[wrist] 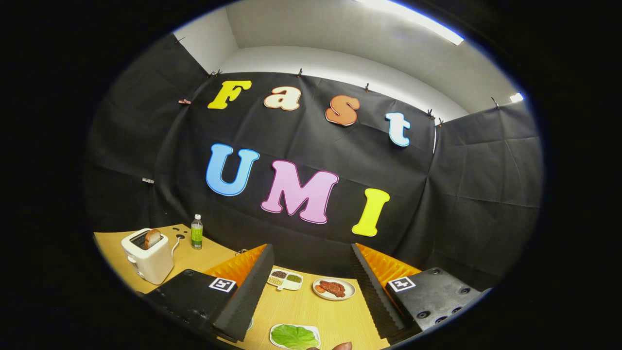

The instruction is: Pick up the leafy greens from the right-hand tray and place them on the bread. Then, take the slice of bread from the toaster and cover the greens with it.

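The gripper [311,287] has two blocky black finger mounts, each bearing a square black-and-white marker tag near its inner corner. The right mount shows round screw holes. Both fingers [243,301] have ridged, sawtooth inner faces, set wide apart.

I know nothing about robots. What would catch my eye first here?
Probably the white toaster off to the left on the wooden table, a bread slice poking from its slot. Then the leafy greens on a white tray between the open fingers of the hand-held gripper.
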A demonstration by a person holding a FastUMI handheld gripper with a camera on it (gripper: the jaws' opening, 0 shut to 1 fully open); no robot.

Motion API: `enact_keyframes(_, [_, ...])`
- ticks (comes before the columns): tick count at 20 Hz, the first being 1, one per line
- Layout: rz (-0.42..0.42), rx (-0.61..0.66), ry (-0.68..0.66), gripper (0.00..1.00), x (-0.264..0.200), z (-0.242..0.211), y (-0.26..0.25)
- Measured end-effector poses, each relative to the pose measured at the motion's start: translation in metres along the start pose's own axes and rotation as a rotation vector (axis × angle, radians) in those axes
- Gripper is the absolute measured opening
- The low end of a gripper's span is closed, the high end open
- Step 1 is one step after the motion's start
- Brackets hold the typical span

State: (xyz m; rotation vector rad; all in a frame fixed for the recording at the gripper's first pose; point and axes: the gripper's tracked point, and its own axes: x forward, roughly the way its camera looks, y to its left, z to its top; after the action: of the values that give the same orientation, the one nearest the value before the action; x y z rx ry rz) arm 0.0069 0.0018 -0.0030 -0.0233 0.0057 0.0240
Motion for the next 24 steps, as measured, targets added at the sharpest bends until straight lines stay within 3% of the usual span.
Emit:
enact_keyframes(6, [0.011,0.001,0.020,0.97,0.004,-0.010,-0.003])
enact_keyframes(8, [0.078,-0.016,0.085,0.97,0.008,-0.033,0.002])
enact_keyframes(13, [0.321,-0.010,0.422,0.97,0.004,-0.144,0.018])
enact_keyframes(22, [0.520,-0.025,0.841,0.95,-0.006,-0.335,0.023])
enact_keyframes(24, [0.557,-0.005,0.915,0.90,-0.008,-0.366,0.028])
